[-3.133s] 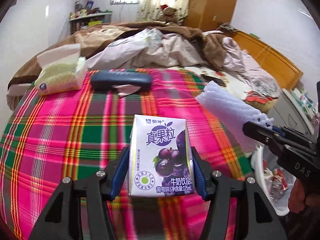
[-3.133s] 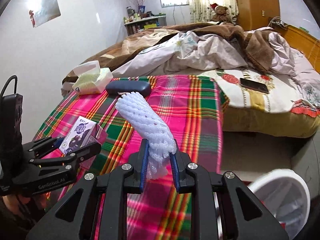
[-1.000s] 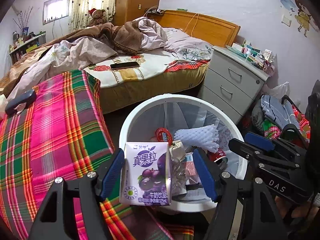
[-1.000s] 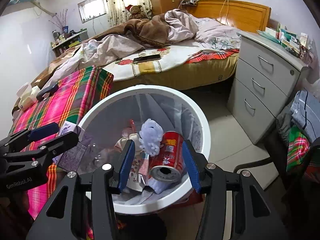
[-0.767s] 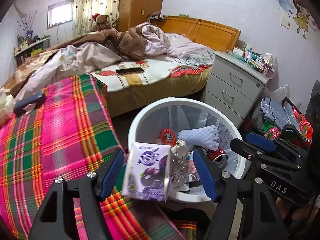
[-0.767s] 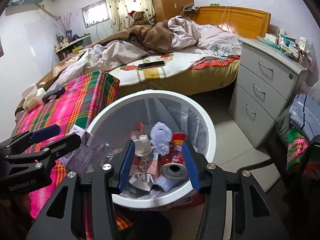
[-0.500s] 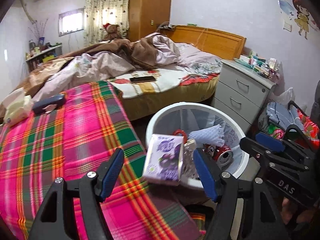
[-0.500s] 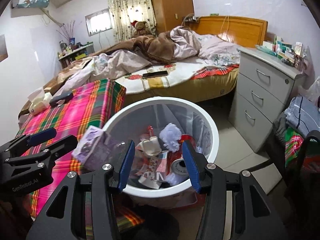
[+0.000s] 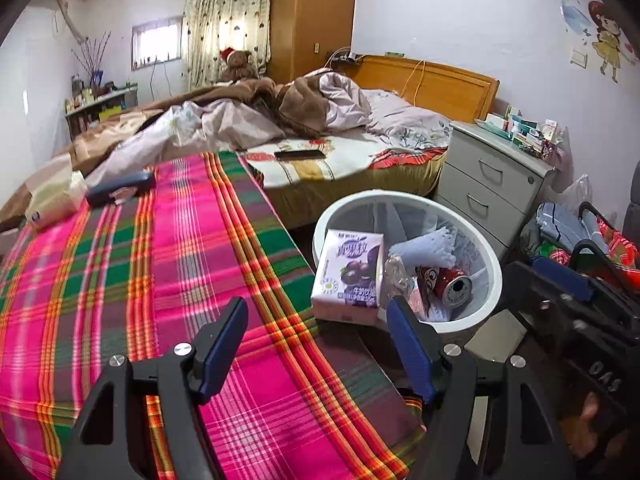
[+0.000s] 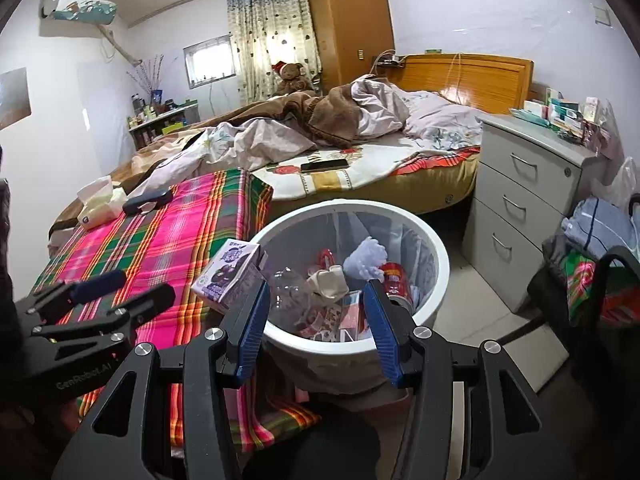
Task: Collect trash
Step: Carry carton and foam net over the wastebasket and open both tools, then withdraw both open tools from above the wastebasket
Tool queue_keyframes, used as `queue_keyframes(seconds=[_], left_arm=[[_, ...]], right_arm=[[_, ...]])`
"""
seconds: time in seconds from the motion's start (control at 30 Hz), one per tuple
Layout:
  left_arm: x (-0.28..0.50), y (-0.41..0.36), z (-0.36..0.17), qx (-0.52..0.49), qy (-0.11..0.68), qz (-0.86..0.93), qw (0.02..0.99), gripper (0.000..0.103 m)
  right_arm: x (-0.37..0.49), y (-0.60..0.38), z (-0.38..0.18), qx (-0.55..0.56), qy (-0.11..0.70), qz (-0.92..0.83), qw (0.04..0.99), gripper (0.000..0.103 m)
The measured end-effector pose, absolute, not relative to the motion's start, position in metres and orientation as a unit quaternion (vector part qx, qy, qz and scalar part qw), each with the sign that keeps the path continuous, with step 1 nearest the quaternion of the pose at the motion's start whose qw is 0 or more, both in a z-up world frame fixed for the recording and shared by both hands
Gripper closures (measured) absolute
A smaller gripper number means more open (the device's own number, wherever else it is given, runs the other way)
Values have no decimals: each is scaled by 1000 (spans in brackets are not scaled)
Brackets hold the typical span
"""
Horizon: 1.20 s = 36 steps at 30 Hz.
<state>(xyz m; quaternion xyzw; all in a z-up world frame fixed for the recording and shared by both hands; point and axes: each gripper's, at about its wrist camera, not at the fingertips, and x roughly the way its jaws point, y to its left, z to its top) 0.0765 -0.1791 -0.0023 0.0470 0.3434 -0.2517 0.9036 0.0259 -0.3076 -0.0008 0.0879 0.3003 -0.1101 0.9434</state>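
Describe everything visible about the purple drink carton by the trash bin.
The purple drink carton is a small rectangular box that looks like coated paperboard, white-edged, printed with dark grapes and Chinese lettering. It looks intact, tipped at an angle at the near-left rim of the white trash bin, beside the plaid cloth. Whether it rests on the rim or is mid-fall cannot be told. Neither pair of tongs touches it.

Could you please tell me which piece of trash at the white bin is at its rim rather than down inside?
The purple milk carton: it sits at the near-left rim of the bin, while the red can and foam net lie inside.
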Motion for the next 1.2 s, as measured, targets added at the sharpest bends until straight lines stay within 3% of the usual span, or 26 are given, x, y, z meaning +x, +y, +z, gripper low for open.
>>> queue_keyframes(seconds=[0.47,0.8,1.2], left_arm=[[119,-229,-38,18,409,-306,859,29],[105,-281,-34,49,401,-385,830,29],[95,-247,-5,46,368,-343,863,29]], right_arm=[[22,-325,-1,96,295,-147,939,53],[12,-350,0,111,289,-186,933,53],[10,-342,3,107,286,-174,936,53]])
